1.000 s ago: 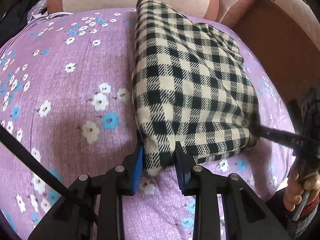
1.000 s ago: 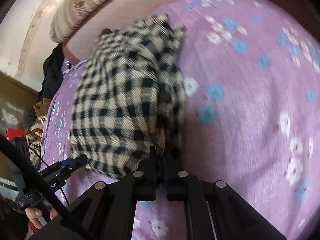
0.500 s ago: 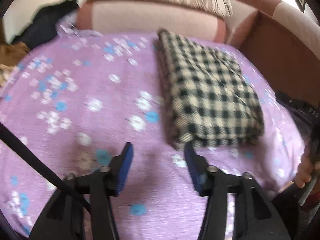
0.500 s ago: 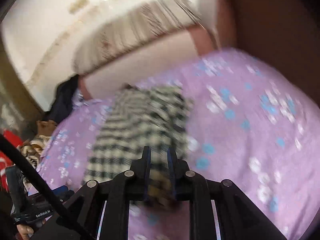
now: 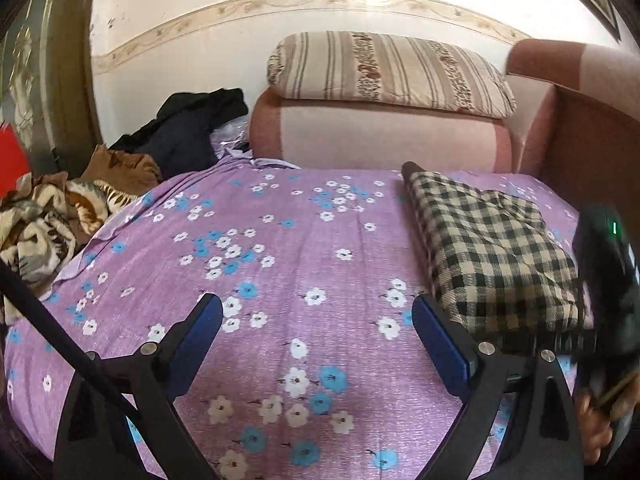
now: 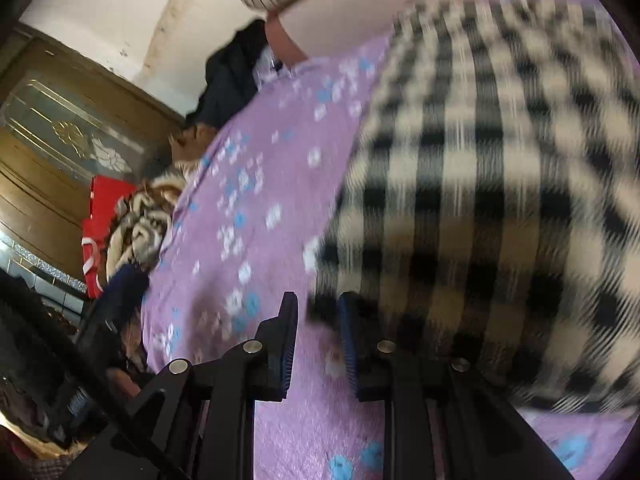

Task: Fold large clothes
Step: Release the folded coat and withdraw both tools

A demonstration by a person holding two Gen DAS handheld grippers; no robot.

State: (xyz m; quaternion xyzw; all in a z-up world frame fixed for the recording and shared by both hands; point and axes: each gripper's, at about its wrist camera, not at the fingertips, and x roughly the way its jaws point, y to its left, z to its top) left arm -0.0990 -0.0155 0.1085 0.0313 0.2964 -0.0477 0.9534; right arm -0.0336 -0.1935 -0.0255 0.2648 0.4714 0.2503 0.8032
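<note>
Left hand-held gripper (image 5: 316,316): jaws spread wide and holding nothing, poised low above the purple flowered bed (image 5: 280,264), pointing toward the pillow end; its right finger (image 5: 438,338) stands just beside the near left corner of the folded checked garment (image 5: 492,256), apart from the cloth. Right hand-held gripper (image 6: 318,344): jaws parted by a narrow gap with only bedsheet visible between them; the near left edge of the checked garment lies against the outer side of its right finger (image 6: 350,344), and the blurred wrist view does not show whether any cloth is pinched. In the left wrist view this gripper's body appears as a dark mass at the right edge, held in your right hand (image 5: 600,420), low at the near right of the bed.

The garment lies as a compact rectangle on the right half of the bed, its long side running toward the striped pillow (image 5: 388,68); the fold looks largely complete. To finish well, judge the edges first: if a layer sticks out, take only that layer near a corner, with both grippers level, and draw it flush rather than dragging the whole stack. Keep your wrists low and parallel to the sheet, so the bundle is not tipped open. Loose clothes (image 5: 52,216) lie piled at the far left of the bed
</note>
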